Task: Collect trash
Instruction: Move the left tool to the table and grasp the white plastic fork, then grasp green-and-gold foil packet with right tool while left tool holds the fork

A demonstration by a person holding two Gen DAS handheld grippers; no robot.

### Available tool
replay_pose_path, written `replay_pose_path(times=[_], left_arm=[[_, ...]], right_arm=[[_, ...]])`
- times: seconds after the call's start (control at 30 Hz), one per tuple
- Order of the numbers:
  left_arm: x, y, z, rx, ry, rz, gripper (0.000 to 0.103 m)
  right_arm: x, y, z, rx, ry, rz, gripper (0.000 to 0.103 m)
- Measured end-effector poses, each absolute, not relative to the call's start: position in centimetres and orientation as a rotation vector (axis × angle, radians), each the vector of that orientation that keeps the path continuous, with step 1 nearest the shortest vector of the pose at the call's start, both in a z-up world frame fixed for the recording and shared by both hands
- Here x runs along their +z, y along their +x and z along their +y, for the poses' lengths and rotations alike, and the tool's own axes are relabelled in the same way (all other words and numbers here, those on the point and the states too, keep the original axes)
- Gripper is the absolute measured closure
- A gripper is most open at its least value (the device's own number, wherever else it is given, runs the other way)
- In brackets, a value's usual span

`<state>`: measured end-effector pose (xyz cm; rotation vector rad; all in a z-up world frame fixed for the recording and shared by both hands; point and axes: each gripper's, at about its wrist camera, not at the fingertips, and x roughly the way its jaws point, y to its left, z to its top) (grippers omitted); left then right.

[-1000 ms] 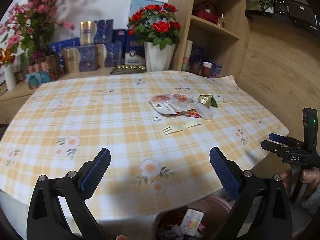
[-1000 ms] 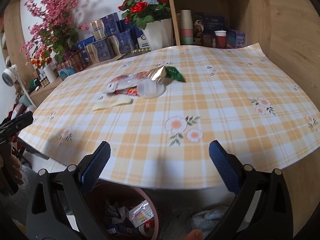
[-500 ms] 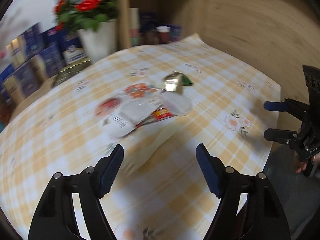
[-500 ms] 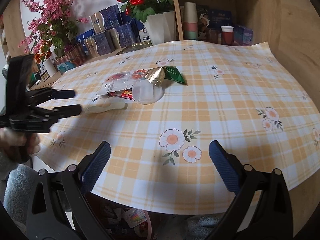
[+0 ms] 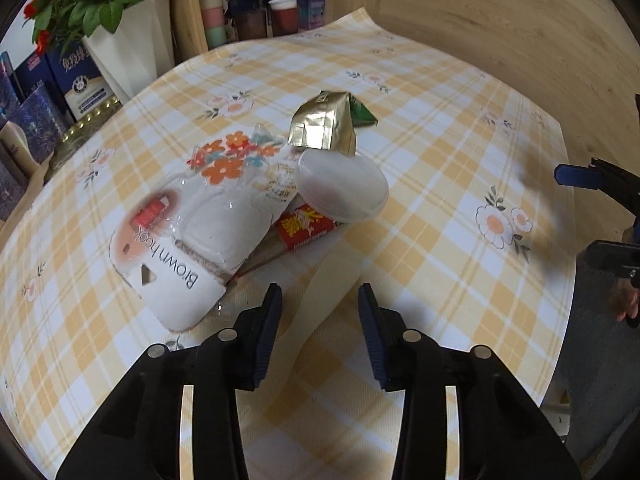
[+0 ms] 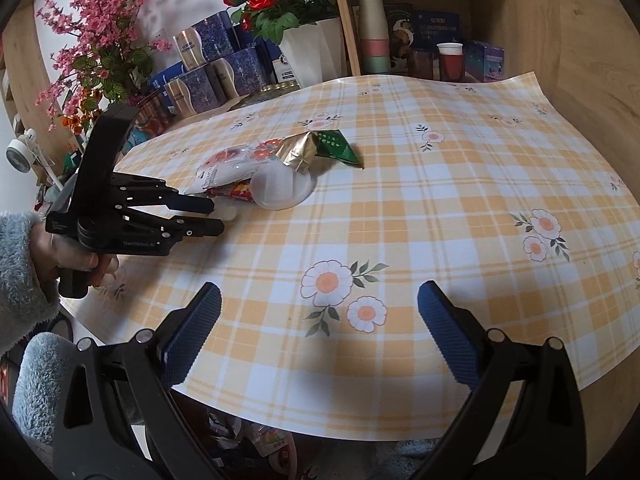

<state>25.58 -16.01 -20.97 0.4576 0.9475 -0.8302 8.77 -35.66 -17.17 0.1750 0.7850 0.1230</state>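
Observation:
A pile of trash lies on the checked tablecloth [image 5: 440,184]: a white "Brown hook" blister pack [image 5: 192,236], a round clear lid [image 5: 343,186], a gold foil pouch [image 5: 324,126], a red wrapper [image 5: 306,226] and a cream plastic fork [image 5: 320,304]. My left gripper [image 5: 319,312] is open, its jaws on either side of the fork's handle, low over the table. It also shows in the right wrist view [image 6: 214,216]. My right gripper [image 6: 319,332] is open and empty over the table's near edge. The pile shows there too, with the lid [image 6: 282,188].
A bin with trash [image 6: 260,444] stands under the table's near edge. A white vase of red roses [image 6: 308,52], blue boxes [image 6: 224,68], pink flowers [image 6: 100,52] and stacked cups [image 6: 374,36] on a shelf line the back. A wooden wall [image 5: 520,40] is on the right.
My left gripper has moved from the table's edge in over the table to the fork and its jaws have narrowed around it. My right gripper has moved a little forward.

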Motion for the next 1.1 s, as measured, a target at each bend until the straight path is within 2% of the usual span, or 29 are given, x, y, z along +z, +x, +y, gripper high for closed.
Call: replay_pose_path(times=[0.2, 0.23, 0.3, 0.43, 0.57, 0.6, 0.63, 0.93, 1.1], left_arm=[[-21.0, 25.5, -16.3, -0.819, 0.451, 0.949, 0.064], [-21.0, 25.4, -16.3, -0.824, 0.45, 0.945, 0.069], [-20.9, 24.8, -16.4, -0.833, 0.456, 0.934, 0.085], [-21.0, 22.7, -16.4, -0.876, 0.493, 0.899, 0.088], [-20.0, 22.3, -14.2, -0.83, 0.316, 0.899, 0.089], [-19.5, 22.4, -13.2, -0.811, 0.237, 0.899, 0.1], [-19.2, 22.4, -12.6, -0.792, 0.194, 0.899, 0.101], [-17.1, 21.7, -7.3, -0.684, -0.098, 0.86, 0.101], [-15.8, 20.7, -4.6, -0.647, -0.177, 0.793, 0.101]], right_arm=[[-17.3, 9.2, -35.9, 0.12, 0.178, 0.787, 0.006], [-17.2, 9.3, -35.9, 0.12, 0.177, 0.787, 0.006], [-17.1, 9.5, -35.8, 0.123, 0.173, 0.785, 0.006], [-17.0, 9.9, -35.6, 0.129, 0.164, 0.787, 0.006], [-16.7, 10.9, -35.6, 0.147, 0.185, 0.8, 0.006], [-16.5, 11.4, -35.7, 0.155, 0.202, 0.802, 0.006], [-16.3, 11.9, -35.8, 0.16, 0.213, 0.803, 0.006], [-15.3, 20.6, -35.2, 0.165, 0.279, 0.83, 0.008], [-17.2, 25.3, -35.3, 0.109, 0.48, 0.903, 0.016]])
